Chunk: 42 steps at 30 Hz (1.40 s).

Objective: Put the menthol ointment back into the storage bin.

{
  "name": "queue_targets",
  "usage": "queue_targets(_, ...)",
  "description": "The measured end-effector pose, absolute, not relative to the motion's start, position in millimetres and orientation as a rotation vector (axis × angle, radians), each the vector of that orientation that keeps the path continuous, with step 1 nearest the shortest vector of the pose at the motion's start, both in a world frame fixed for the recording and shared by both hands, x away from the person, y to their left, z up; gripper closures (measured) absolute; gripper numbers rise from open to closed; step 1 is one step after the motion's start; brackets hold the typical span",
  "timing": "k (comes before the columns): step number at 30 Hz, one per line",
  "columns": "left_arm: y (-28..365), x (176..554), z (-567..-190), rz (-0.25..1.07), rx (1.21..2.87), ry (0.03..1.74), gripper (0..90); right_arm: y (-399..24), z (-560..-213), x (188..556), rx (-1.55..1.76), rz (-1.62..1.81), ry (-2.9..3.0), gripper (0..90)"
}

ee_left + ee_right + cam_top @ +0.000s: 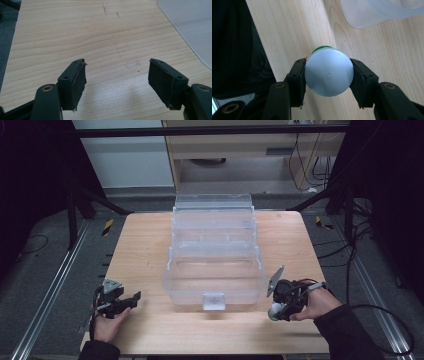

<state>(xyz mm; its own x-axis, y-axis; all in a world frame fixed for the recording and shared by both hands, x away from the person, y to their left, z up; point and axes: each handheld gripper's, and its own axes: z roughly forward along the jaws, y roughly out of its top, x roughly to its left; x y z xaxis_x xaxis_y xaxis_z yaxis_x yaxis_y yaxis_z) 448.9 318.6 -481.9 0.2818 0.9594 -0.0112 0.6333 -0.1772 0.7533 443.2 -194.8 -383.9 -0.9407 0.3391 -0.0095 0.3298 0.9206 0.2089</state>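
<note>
Item: we are holding a small white-capped bottle (329,72) clamped in the right gripper (289,300), just right of the clear box (215,251) at the table's (150,250) near edge, while the left gripper (121,302) is hanging spread and empty.

Left claw (131,298): black frame, grey three-cornered plate on top, black cable trailing behind. Its two jaws are black blocks with small screw holes; pad edges frayed. Brass-ringed holes sit on the arms behind the jaws. Right claw (278,309): same black build, grey plate above, brass-ringed holes behind the jaws, black cable looping off behind. Dark sleeves cover both forearms behind the claws.
</note>
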Motion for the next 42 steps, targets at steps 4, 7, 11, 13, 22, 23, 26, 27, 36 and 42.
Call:
queue_targets(4,318,449,-482,0.635,1.901,1.428,29.7,-197,-373,443,0.543,0.335,3.024,50.2)
queue_targets(7,318,449,-482,0.633,1.901,1.429,29.7,-198,-358,444,0.549,0.365,3.012,50.2)
queue_targets(11,319,449,-482,0.634,1.9,1.429,29.7,-198,-345,446,0.552,0.388,2.991,50.2)
queue_targets(13,319,449,-482,0.635,1.9,1.429,29.7,-196,-334,447,0.552,0.408,2.982,50.2)
queue_targets(22,319,449,-482,0.636,1.898,1.429,29.7,-183,-312,460,0.521,0.46,2.956,50.2)
queue_targets(23,319,449,-482,0.635,1.898,1.428,29.8,-180,-310,464,0.516,0.469,2.949,50.3)
queue_targets(26,319,449,-482,0.636,1.899,1.427,29.8,-173,-306,471,0.501,0.481,2.943,50.2)
queue_targets(27,319,449,-482,0.636,1.898,1.427,29.7,-170,-304,475,0.498,0.488,2.941,50.2)
queue_targets(36,319,449,-482,0.635,1.898,1.428,29.8,-145,-314,502,0.49,0.505,2.955,50.3)
queue_targets(42,320,450,-482,0.634,1.899,1.429,29.8,-137,-329,518,0.487,0.499,2.952,50.2)
